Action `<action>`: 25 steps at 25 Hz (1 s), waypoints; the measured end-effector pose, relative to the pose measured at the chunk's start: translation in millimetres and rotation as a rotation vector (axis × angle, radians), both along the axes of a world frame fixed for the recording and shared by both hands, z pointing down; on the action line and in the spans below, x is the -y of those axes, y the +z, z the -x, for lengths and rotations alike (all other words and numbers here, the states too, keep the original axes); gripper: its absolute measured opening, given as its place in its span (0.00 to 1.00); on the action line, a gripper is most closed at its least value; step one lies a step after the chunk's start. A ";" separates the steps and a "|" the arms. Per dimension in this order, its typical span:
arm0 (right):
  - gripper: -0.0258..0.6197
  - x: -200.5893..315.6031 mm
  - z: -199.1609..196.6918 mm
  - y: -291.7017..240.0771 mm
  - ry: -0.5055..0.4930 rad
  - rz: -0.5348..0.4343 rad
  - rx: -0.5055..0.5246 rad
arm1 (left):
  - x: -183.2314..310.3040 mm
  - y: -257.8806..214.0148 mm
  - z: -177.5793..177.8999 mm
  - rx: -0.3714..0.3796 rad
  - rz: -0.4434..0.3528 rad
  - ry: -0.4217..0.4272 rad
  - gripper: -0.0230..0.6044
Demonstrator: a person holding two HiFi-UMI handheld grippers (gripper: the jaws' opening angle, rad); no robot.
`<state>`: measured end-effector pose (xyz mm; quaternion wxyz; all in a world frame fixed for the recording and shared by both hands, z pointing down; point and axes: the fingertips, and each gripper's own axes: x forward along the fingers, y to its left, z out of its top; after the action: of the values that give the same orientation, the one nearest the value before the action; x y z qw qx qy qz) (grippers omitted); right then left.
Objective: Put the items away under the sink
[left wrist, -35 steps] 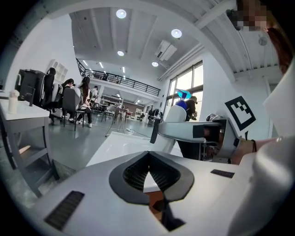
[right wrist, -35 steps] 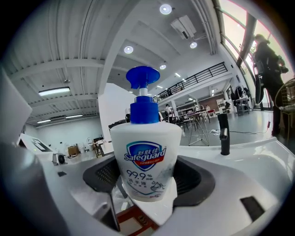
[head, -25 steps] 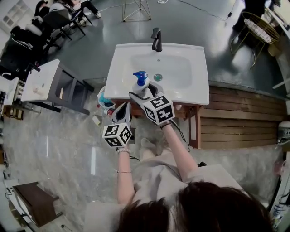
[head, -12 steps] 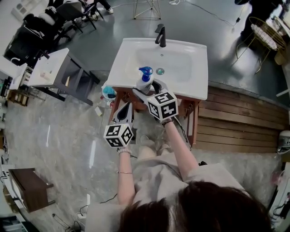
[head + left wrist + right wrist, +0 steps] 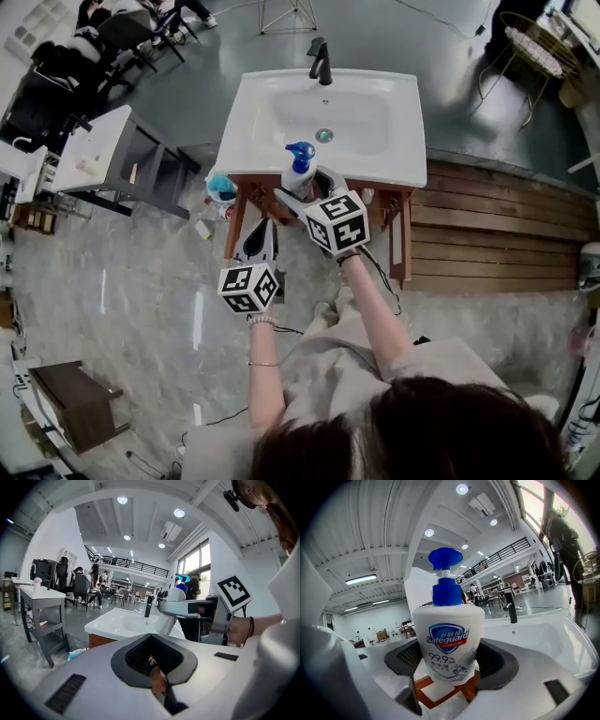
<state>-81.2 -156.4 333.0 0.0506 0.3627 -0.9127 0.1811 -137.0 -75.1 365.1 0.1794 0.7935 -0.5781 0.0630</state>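
The white sink (image 5: 375,155) sits on a wooden stand (image 5: 405,239). The right tongs (image 5: 302,187) are clamped on a Safeguard hand soap bottle (image 5: 446,639), holding it upright over the sink's front rim. The left tongs (image 5: 152,667), lower and just beside them, are pressed together with nothing between. The bottle carries a blue pump (image 5: 444,557).

Around the work spot
A white-topped surface (image 5: 86,161) is standing left on the marble floor (image 5: 141,309); wooden slats (image 5: 506,234) are lying right.
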 end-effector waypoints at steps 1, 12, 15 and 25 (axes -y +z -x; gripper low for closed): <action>0.59 -1.9 0.2 2.5 0.007 0.004 0.001 | -2.4 1.7 0.5 0.004 0.004 0.007 0.04; 0.59 -22.1 16.6 43.2 0.009 0.021 -0.041 | -25.2 41.5 7.1 0.003 0.051 0.064 0.04; 0.59 -17.3 17.4 51.5 0.009 0.004 -0.049 | -15.8 50.6 6.9 0.022 0.040 0.099 0.04; 0.59 -18.0 31.1 110.7 -0.086 -0.042 -0.063 | -2.6 113.6 27.0 0.105 0.034 0.127 0.04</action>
<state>-112.4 -138.4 443.7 0.0794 0.3297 -0.9291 0.1479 -164.0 -72.5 478.7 0.1578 0.8211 -0.5341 0.1254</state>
